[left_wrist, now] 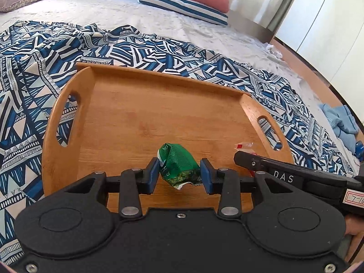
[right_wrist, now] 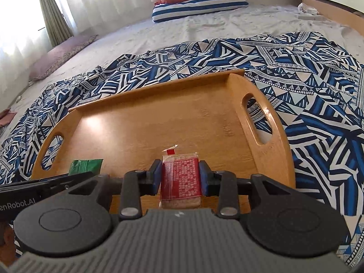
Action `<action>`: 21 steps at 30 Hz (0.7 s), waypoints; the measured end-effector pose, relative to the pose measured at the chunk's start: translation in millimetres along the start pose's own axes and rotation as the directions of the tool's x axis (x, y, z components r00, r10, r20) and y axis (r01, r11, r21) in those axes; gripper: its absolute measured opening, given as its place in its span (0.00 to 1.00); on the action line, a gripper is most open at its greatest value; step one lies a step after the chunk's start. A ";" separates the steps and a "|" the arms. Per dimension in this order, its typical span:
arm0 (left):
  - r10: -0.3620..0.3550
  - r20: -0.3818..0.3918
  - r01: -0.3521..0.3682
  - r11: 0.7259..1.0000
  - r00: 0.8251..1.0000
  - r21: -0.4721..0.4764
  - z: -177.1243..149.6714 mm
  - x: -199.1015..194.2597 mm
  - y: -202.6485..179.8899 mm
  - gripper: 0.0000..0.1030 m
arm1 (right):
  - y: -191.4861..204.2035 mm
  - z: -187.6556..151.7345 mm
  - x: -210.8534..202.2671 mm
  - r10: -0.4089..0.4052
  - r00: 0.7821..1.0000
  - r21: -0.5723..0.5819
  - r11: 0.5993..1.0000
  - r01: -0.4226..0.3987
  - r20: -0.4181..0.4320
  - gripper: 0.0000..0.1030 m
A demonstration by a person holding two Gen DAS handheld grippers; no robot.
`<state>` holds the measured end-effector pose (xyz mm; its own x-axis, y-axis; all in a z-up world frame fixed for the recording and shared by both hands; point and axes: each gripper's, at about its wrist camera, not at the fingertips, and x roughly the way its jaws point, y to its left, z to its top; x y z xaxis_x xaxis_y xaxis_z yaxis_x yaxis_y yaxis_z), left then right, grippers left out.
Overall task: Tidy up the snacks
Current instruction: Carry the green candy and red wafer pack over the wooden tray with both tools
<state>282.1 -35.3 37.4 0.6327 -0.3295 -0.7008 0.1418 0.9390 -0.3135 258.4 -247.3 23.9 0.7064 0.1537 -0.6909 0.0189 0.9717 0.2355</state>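
Observation:
My left gripper (left_wrist: 179,174) is shut on a crumpled green snack packet (left_wrist: 178,165), held over the near part of a wooden tray (left_wrist: 141,104). My right gripper (right_wrist: 180,177) is shut on a red-labelled snack bar in clear wrap (right_wrist: 180,178), held over the near edge of the same tray (right_wrist: 159,122). The green packet also shows in the right wrist view (right_wrist: 85,166) at the lower left, and the tip of the red snack's wrapper shows in the left wrist view (left_wrist: 244,146). The two grippers are side by side.
The tray lies on a blue and white patterned cloth (left_wrist: 34,72) spread over a bed (left_wrist: 109,11). Striped and red pillows (right_wrist: 200,4) lie at the far end. A light blue cloth (left_wrist: 341,120) lies at the bed's right edge.

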 end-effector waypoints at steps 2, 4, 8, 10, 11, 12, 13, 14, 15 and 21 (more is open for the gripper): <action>0.006 0.003 -0.006 1.000 1.000 0.005 -0.7 1.9 -0.5 0.36 | 0.9 0.5 3.4 -0.004 1.000 -0.004 1.000 0.004 -0.003 0.40; 0.000 0.006 0.000 1.000 1.000 0.009 -1.2 2.9 -1.3 0.36 | 1.6 0.7 5.0 -0.006 1.000 -0.014 1.000 0.006 -0.004 0.40; 0.002 0.019 -0.002 1.000 1.000 0.018 -0.3 5.5 -3.9 0.36 | 4.5 1.2 6.0 -0.010 1.000 -0.030 0.999 0.010 0.000 0.40; 0.005 0.024 -0.005 1.000 1.000 0.021 -0.3 6.8 -4.8 0.36 | 4.5 1.3 7.2 -0.011 1.000 -0.030 0.999 0.011 -0.001 0.40; 0.006 0.026 -0.006 1.000 1.000 0.022 -0.3 7.4 -5.2 0.36 | 4.4 1.5 8.1 -0.012 1.000 -0.031 0.999 0.012 -0.001 0.40; 0.005 0.025 -0.006 1.000 1.000 0.022 -0.3 8.3 -5.5 0.36 | 4.6 1.8 8.5 -0.013 1.000 -0.035 0.999 0.013 0.001 0.40; 0.003 0.023 -0.004 1.000 1.000 0.022 -0.3 9.1 -5.4 0.36 | 4.8 2.3 9.0 -0.015 1.000 -0.037 0.999 0.015 0.002 0.40; 0.002 0.021 -0.002 1.000 1.000 0.022 -0.5 10.1 -5.3 0.36 | 4.7 2.9 9.5 -0.014 1.000 -0.039 0.999 0.014 0.003 0.40; 0.002 0.019 -0.002 1.000 1.000 0.023 -0.8 11.5 -5.0 0.36 | 4.8 3.3 9.9 -0.012 1.000 -0.039 0.999 0.013 0.003 0.40; 0.016 0.018 -0.016 1.000 1.000 0.024 -2.9 15.0 -4.3 0.36 | 5.4 2.7 9.7 -0.007 1.000 -0.039 0.999 0.007 0.007 0.42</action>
<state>288.7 -44.5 26.3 0.6485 -0.3126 -0.6941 0.1493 0.9463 -0.2867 267.2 -241.1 20.3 0.7114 0.1454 -0.6876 -0.0037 0.9791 0.2033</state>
